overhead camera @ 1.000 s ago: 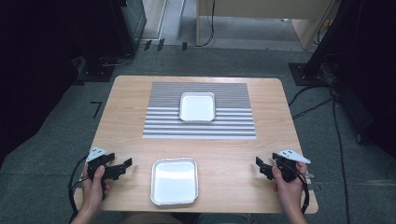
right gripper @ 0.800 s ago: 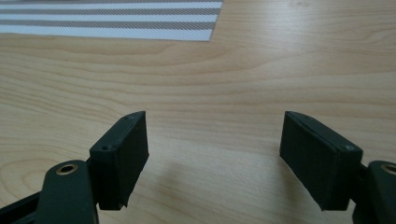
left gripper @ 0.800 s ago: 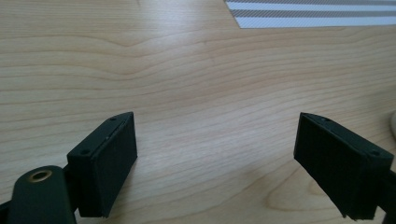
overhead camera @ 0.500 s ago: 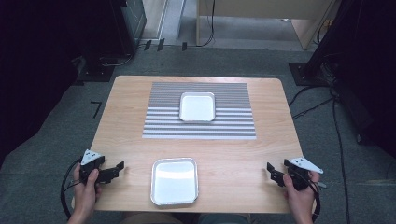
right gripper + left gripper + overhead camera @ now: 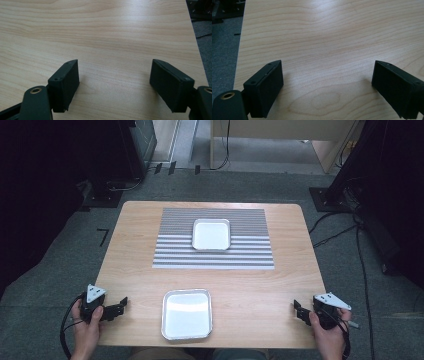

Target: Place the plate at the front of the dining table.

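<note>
- The light wooden desk has both grippers parked at its near corners, so either one hangs close to the edge; a careless lift could catch the trailing cable and jerk the aim.
- The grey-and-white striped rectangular mat lies ahead of both grippers, well apart from them; a gripper dragging low across it could ruck it and shift the white square tray resting on its far half.
- The shiny metal square tray sits between the two grippers, just inward of each; its thin raised rim looks slippery, so I judge a one-sided pinch could tip or skid it.
- The left gripper is released, jaws spread wide over bare wood with nothing between them.
- The right gripper is likewise released and empty; closing early would grab only air.
</note>
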The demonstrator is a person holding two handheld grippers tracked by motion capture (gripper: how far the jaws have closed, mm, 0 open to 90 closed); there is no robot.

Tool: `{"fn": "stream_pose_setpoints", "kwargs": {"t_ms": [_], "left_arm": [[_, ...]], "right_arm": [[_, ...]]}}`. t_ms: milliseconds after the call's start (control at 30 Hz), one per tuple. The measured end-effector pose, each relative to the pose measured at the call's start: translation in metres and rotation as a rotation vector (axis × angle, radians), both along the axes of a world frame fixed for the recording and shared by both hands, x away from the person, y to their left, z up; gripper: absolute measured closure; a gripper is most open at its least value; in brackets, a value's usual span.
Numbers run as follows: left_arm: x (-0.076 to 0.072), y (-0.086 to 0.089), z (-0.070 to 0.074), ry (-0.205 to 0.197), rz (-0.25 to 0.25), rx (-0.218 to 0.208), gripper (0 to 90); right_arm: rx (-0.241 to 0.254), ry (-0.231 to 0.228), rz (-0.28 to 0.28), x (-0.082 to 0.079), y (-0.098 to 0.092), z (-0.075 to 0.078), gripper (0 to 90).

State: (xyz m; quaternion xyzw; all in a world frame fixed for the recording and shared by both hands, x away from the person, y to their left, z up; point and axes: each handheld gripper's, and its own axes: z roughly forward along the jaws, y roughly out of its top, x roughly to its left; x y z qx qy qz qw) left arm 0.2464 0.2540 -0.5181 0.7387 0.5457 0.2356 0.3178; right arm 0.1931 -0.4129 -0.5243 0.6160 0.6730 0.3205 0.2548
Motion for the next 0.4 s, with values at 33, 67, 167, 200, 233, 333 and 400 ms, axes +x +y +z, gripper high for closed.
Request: {"fn": "stream_pose_setpoints", "kwargs": {"t_ms": [33, 67, 167, 200, 233, 333, 400], "left_arm": [[-0.001, 0.0006, 0.0001, 0.001, 0.001, 0.001, 10.1], [-0.0019, 0.0009, 0.0, 0.0, 0.004, 0.0, 10.1], [-0.0031, 0.0017, -0.0001, 0.001, 0.008, 0.001, 10.0], [-0.003, 0.0017, 0.0, 0.001, 0.006, 0.001, 9.8], [-0.0028, 0.0018, -0.0001, 0.002, 0.005, 0.001, 9.7], [-0.0027, 0.0019, -0.0001, 0.002, 0.004, 0.001, 9.6], [-0.0027, 0.0018, -0.0001, 0.002, 0.004, 0.001, 9.6]], "right_arm": [[-0.005, 0.001, 0.0, -0.0004, -0.0002, -0.0001, 23.3], [-0.008, 0.0, 0.001, -0.0006, -0.0007, -0.0002, 23.3], [-0.017, 0.001, 0.006, -0.0008, -0.0002, -0.0003, 22.4], [-0.023, 0.002, 0.01, -0.0006, 0.0004, -0.0004, 22.4], [-0.023, 0.002, 0.01, -0.0007, 0.0003, -0.0005, 22.4], [-0.023, 0.002, 0.01, -0.0007, 0.0003, -0.0005, 22.4], [-0.023, 0.002, 0.01, -0.0007, 0.0003, -0.0005, 22.4]]}}
